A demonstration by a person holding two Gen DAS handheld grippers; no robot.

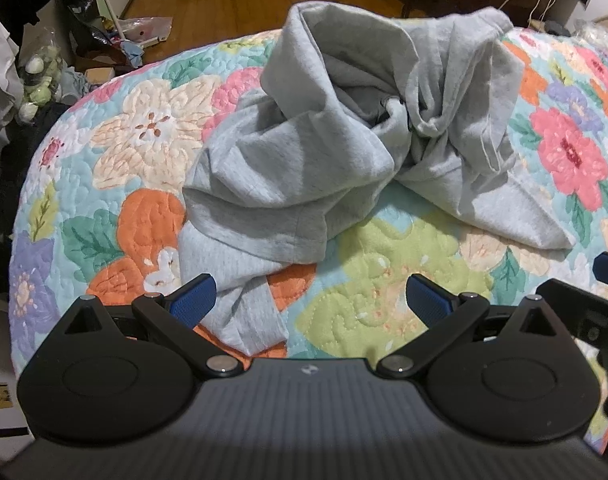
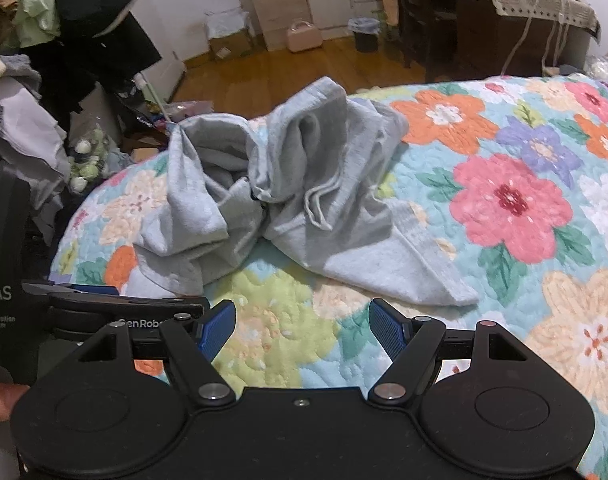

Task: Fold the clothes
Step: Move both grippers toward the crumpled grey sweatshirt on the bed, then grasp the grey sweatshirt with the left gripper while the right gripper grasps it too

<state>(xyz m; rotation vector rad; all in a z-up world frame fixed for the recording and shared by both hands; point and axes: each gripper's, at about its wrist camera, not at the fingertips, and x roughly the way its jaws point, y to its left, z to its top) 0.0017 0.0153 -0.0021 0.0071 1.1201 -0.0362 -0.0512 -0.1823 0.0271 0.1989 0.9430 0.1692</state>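
Nearest, the left gripper (image 1: 310, 300) hovers low over the floral quilt (image 1: 144, 140), its blue-padded fingers (image 1: 192, 300) spread wide with nothing between them; a strip of the grey garment (image 1: 304, 152) lies on the quilt just below the gap, close to the left pad, though whether pad and cloth touch cannot be told. Beside it, the right gripper (image 2: 302, 330) also hangs above the quilt (image 2: 512, 200), jaws set well apart and gripping nothing, only the green and peach flower pattern showing between its pads (image 2: 386, 328). At the left edge of the right wrist view, part of the other tool is visible just beside it.

Further on, the grey garment (image 2: 288, 200) sits crumpled in a heap in the middle of the bed, bunched and twisted at its centre, with a drawstring (image 2: 318, 204) looping over the front folds. One flat corner of it spreads toward the right gripper's side; a hemmed part drapes toward the left gripper's.

Beyond the bed lie a wooden floor (image 2: 304, 68), a cluttered pile of clothes (image 2: 64, 20) on the left, a small bin (image 2: 366, 34) and a dark desk (image 2: 504, 20) with hanging cords.
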